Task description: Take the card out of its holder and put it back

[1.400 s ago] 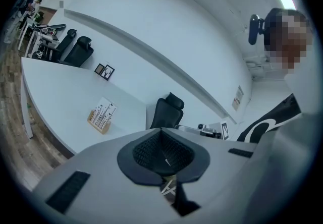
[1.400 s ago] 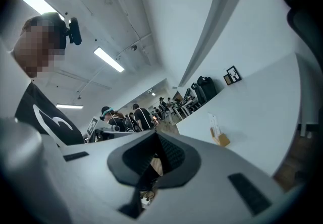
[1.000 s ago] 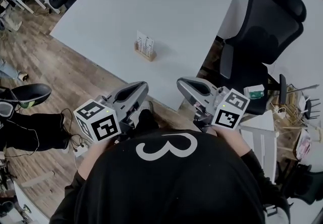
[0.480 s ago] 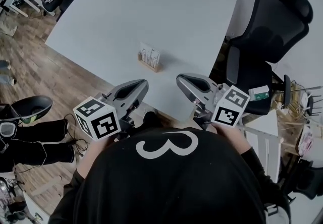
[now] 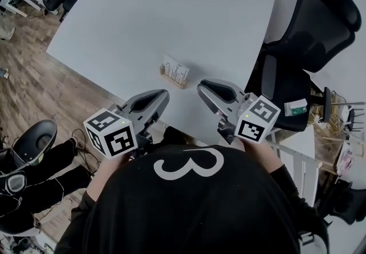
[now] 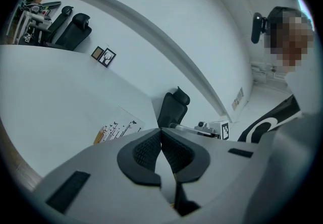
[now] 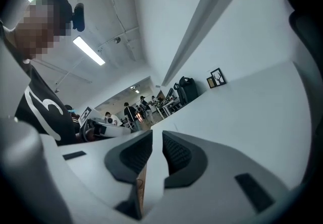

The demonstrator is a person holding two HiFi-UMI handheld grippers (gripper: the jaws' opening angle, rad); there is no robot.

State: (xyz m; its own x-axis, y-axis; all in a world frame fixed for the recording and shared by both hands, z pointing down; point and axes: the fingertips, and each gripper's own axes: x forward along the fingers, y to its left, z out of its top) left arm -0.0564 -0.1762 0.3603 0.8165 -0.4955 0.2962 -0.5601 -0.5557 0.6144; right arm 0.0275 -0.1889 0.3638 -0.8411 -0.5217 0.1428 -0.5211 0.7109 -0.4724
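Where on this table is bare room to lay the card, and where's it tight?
Bare: all the table beyond the card holder, to its far edge and the black chair. Tight: the near edge, where the holder stands ahead of the left gripper and the right gripper, whose empty jaws have just been opening.

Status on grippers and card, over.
Left gripper jaws shut, empty. Right gripper jaws just been opening, empty. White printed card standing in wooden holder, untouched. Nothing in the way.
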